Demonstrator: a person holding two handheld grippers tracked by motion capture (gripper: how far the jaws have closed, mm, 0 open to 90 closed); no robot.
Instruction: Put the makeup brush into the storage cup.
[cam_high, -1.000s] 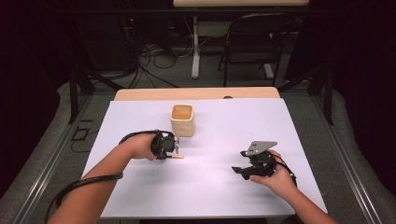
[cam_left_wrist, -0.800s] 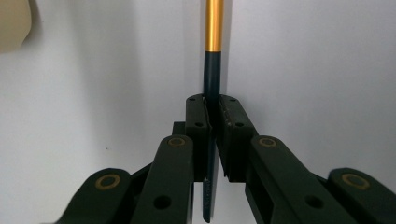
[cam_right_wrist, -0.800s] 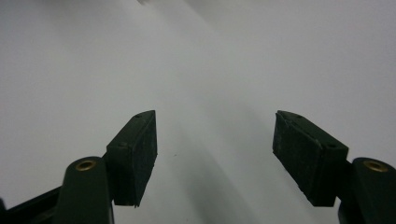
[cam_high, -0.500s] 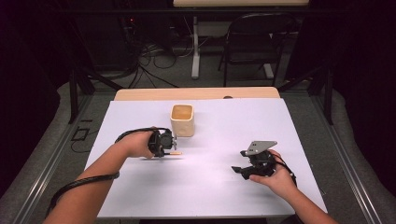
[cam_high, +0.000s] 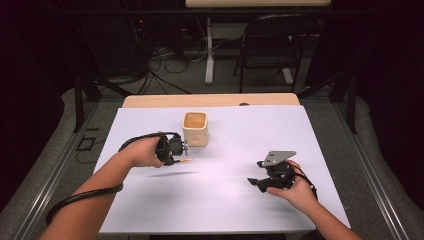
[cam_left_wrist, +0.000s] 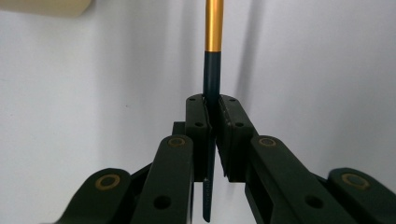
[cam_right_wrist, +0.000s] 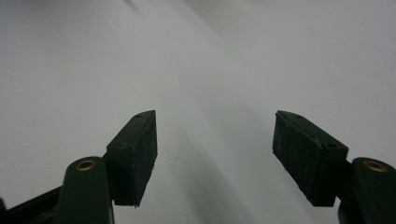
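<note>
My left gripper (cam_high: 176, 150) is shut on a thin pen with a dark barrel and an orange-gold end (cam_high: 185, 160), held just above the white table. In the left gripper view the pen (cam_left_wrist: 214, 32) sticks out straight ahead from between the closed jaws of the left gripper (cam_left_wrist: 213, 106). A square cream cup (cam_high: 195, 128) stands just beyond and to the right of that gripper, its corner showing at the top left (cam_left_wrist: 44, 6). My right gripper (cam_high: 256, 183) rests low at the right front, open, with nothing between its jaws (cam_right_wrist: 215, 144).
The white table sheet (cam_high: 235, 210) ends in a wooden strip (cam_high: 150, 101) at the far edge. A black chair (cam_high: 272, 45) and a table leg (cam_high: 209, 50) stand on the floor behind. A black cable (cam_high: 80, 197) trails along my left forearm.
My left gripper with the pen has shifted a little left and up, away from the table surface. The right gripper has stayed where it was.
</note>
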